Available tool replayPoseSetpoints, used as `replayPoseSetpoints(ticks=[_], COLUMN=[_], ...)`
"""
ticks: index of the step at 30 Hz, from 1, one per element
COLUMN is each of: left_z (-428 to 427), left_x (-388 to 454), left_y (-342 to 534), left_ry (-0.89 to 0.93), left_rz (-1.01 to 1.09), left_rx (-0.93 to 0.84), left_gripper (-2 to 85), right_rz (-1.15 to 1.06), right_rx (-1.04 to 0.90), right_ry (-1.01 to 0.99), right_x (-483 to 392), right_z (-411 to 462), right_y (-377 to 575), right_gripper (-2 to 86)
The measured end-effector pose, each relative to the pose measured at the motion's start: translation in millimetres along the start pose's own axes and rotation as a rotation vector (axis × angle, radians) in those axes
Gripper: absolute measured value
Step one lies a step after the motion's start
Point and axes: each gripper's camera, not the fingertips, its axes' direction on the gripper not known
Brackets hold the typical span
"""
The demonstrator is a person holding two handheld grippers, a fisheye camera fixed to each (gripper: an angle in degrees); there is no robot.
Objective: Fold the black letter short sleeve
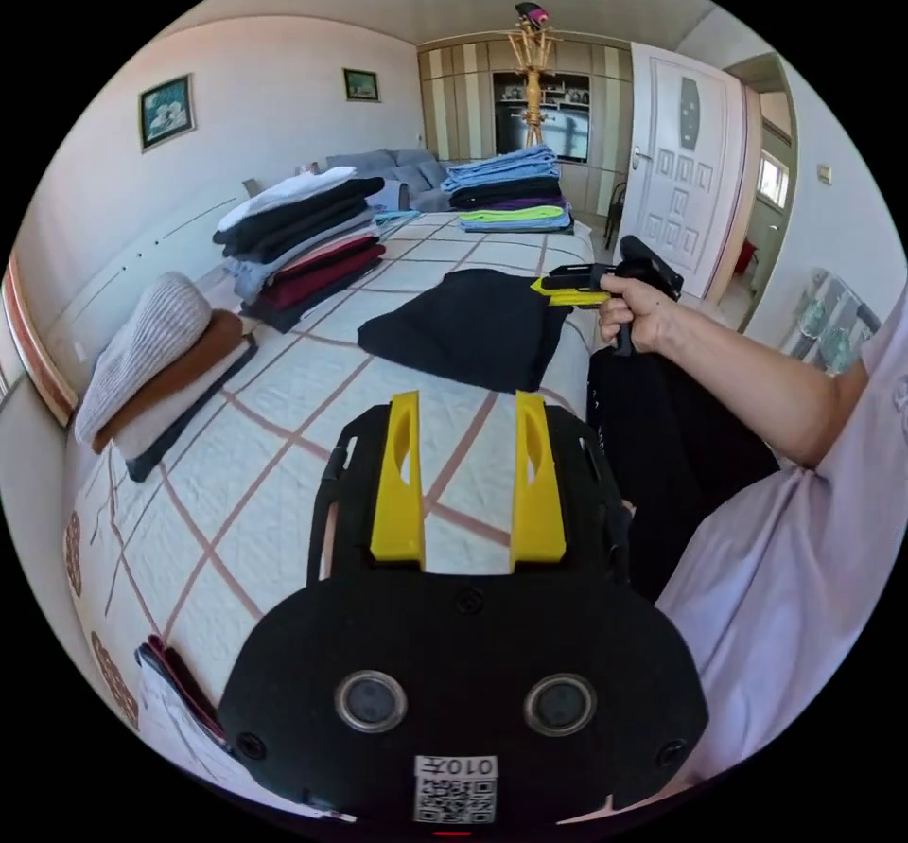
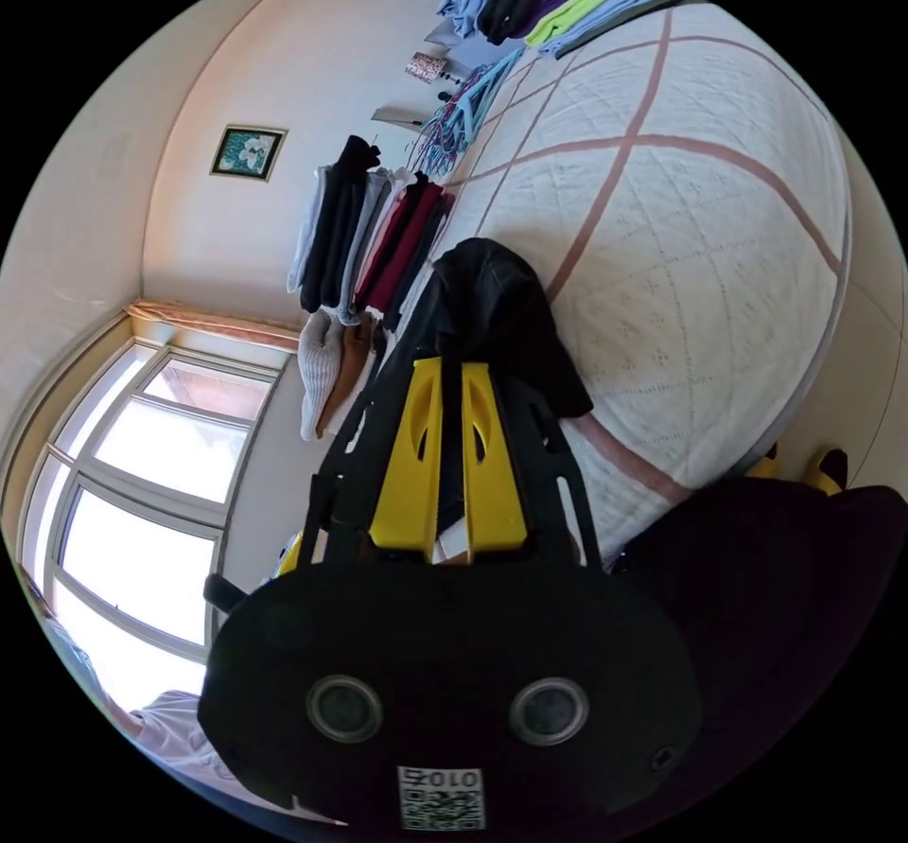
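Note:
The black short sleeve shirt (image 1: 468, 327) lies partly folded on the quilted bed (image 1: 284, 465). In the left gripper view, my left gripper (image 1: 468, 400) hovers over the bedspread short of the shirt, its yellow jaws apart with nothing between them. A hand holds my right gripper (image 1: 558, 289) at the shirt's right edge. In the right gripper view, the right gripper (image 2: 452, 368) has its jaws almost together with dark cloth of the shirt (image 2: 492, 304) pinched between them, and the fabric bunches up just past the tips.
Folded clothes are stacked along the bed's left side (image 1: 303, 237) and at its far end (image 1: 511, 190). A knit pile (image 1: 161, 351) lies nearer. The person's arm (image 1: 757, 379) and dark trousers (image 1: 662, 446) are on the right. A white door (image 1: 681, 171) stands behind. The right gripper view has a window (image 2: 142, 465).

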Motion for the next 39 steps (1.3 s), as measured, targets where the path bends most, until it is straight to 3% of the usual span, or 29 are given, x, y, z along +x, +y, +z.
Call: replayPoseSetpoints(ticks=[9, 17, 22, 27, 30, 35, 39], left_z=[49.8, 45.1, -0.5, -23.8, -16.4, -52.5, -39.5], left_x=[72.0, 94.7, 109.6, 101.5, 88.3, 86.8, 80.5], left_y=[-73.1, -110.3, -126.6, -131.8, -123.1, -135.2, -148.1], left_ry=[-0.182, -0.401, -0.521, -0.539, -0.455, -0.47, -0.482], left_rz=[-0.095, 0.058, 0.18, 0.226, 0.192, 0.197, 0.282], left_rx=[0.005, -0.083, -0.083, -0.112, -0.174, -0.072, -0.142], left_gripper=[13.2, 10.7, 8.0, 5.0, 4.4, 4.8, 5.0], right_rz=[-0.036, -0.119, -0.136, -0.131, -0.086, -0.118, -0.114], right_rx=[-0.021, -0.04, -0.027, -0.076, -0.126, -0.125, -0.113], right_ry=[-0.006, 0.001, -0.035, -0.007, -0.052, -0.004, -0.013], right_x=[1.3, -1.2, -2.7, 11.9, 28.3, 14.6, 10.9], right_z=[-15.6, -31.8, -43.2, -43.4, -37.7, -38.3, -37.0], right_y=[-8.5, -15.4, -18.4, -9.7, 4.5, 8.2, 14.3], right_gripper=[5.2, 4.6, 4.4, 4.4, 4.4, 4.4, 4.5])
